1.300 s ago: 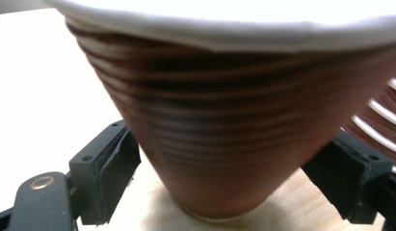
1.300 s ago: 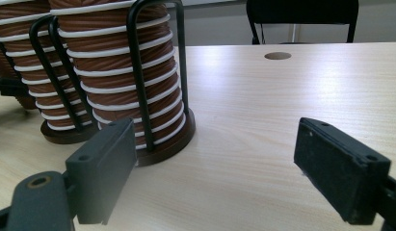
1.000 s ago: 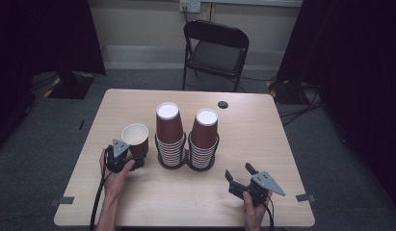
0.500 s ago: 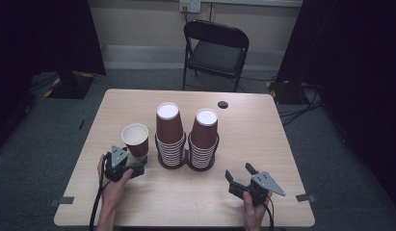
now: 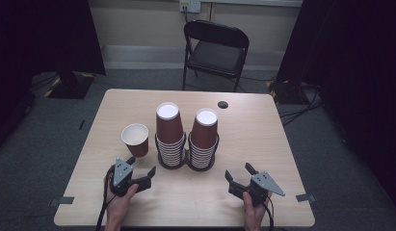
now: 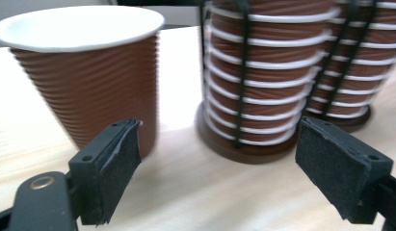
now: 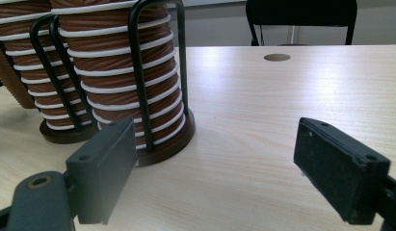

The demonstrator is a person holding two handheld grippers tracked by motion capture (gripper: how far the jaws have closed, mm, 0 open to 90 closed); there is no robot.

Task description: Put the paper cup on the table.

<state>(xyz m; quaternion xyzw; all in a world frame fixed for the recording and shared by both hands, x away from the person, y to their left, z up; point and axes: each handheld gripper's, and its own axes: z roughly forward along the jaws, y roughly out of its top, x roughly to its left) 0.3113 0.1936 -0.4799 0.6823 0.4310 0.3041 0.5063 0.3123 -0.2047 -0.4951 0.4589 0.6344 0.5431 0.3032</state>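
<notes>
A single brown ribbed paper cup stands upright on the table, left of two stacks of the same cups. The left stack and the right stack each sit in a black wire holder on a round base. My left gripper is open just in front of the single cup, with nothing between its fingers. My right gripper rests open near the table's front right, apart from the stacks.
A light wooden table carries everything. A small dark round hole lies at the back right of the top. A black folding chair stands behind the table. Cables lie on the grey carpet.
My left gripper has let go of the single cup and drawn back toward the front edge, opening. The cup stays standing. The right gripper has not moved.
</notes>
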